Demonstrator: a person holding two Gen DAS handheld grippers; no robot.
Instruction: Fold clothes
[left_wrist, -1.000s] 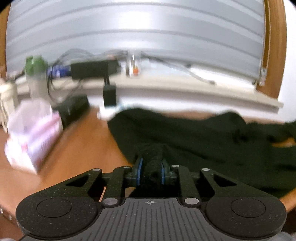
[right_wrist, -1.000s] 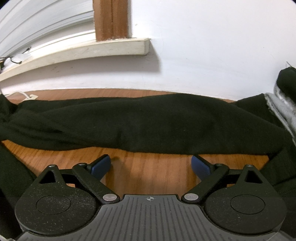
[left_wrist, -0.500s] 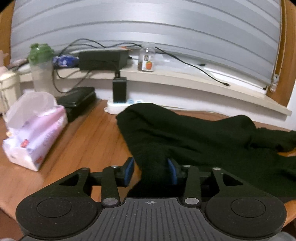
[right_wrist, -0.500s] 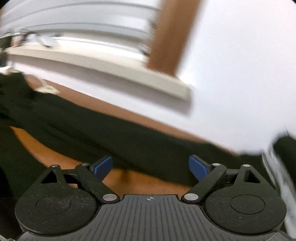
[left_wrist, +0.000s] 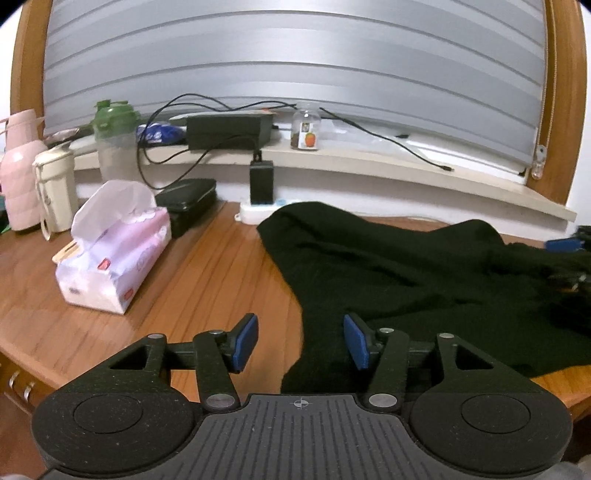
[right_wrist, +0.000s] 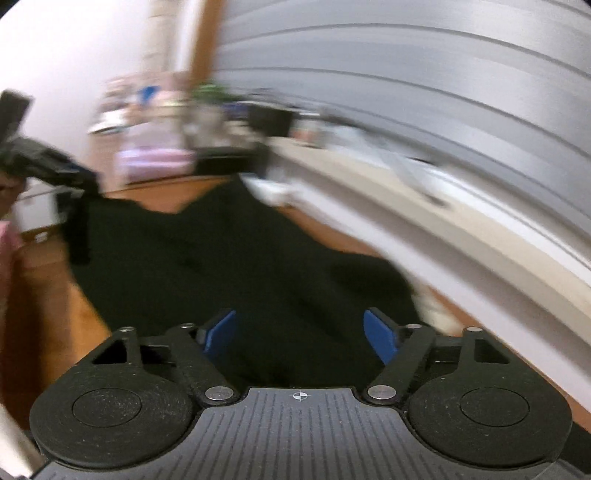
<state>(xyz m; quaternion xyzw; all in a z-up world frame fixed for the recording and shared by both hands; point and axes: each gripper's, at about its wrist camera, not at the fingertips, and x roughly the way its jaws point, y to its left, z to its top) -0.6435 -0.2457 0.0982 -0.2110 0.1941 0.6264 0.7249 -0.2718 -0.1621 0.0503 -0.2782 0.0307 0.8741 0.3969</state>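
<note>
A black garment (left_wrist: 406, 266) lies spread over the wooden table (left_wrist: 207, 280), reaching from the power strip to the right edge of the left wrist view. My left gripper (left_wrist: 301, 339) hovers at the garment's near left edge with its jaws opening. Cloth lies under the right pad's side and neither pad presses on it. In the blurred right wrist view, my right gripper (right_wrist: 301, 334) hangs over the same black garment (right_wrist: 229, 258), its jaws closing with nothing pinched between the blue pads.
A tissue pack (left_wrist: 114, 258), a black case (left_wrist: 186, 205) and a power strip with a charger (left_wrist: 262, 210) sit left of the garment. Bottles (left_wrist: 22, 173) and a cream cup (left_wrist: 55, 192) stand at the far left. A cluttered window sill (left_wrist: 406, 166) runs behind.
My left gripper let go of the black fold it was pinching, opened and drew back a little. My right gripper swung fast from the white wall toward the window, its jaws narrowing.
</note>
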